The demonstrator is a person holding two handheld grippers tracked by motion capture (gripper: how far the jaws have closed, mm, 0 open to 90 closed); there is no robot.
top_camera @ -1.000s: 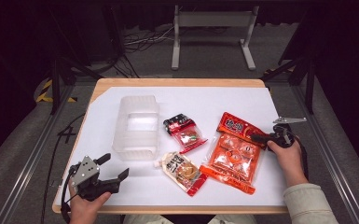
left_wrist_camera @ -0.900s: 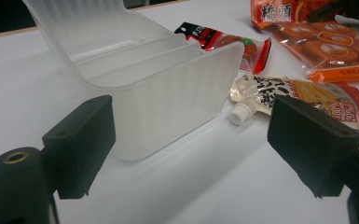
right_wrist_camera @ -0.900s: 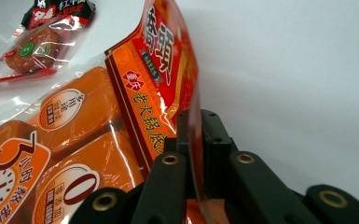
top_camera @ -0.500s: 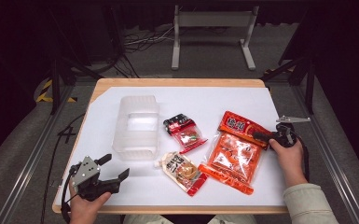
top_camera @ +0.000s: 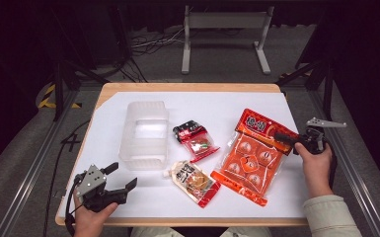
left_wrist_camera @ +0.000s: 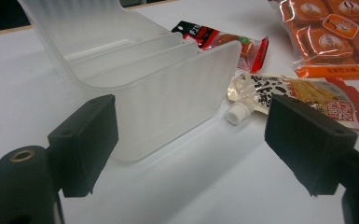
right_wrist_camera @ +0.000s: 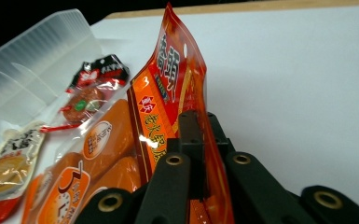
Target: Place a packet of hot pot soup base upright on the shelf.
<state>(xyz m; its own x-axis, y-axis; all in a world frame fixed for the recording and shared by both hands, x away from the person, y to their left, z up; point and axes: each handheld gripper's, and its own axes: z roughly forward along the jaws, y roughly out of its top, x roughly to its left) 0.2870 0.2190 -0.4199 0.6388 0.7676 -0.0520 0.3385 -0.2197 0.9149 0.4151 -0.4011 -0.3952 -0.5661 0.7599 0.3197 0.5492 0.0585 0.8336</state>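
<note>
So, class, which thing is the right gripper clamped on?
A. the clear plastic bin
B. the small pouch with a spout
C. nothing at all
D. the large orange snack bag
D: in the right gripper view the right gripper has its jaws pinched on the edge of the large orange snack bag.

A box [top_camera: 144, 134] stood on the worktop [top_camera: 103, 113], toward the left and the far side. Just right of the box lay a small snack packet [top_camera: 195, 139]. In front of that packet, nearer the person, lay a pouch with a spout [top_camera: 194, 180], and its spout pointed at the box's near corner. Right of both lay a big snack bag [top_camera: 250, 159]. The bag's far right corner was lifted off the worktop, pinched in the right hand-held gripper [top_camera: 282, 138] at the right edge. The left hand-held gripper [top_camera: 121, 177] sat at the near left corner, in front of the box, touching nothing.
</note>
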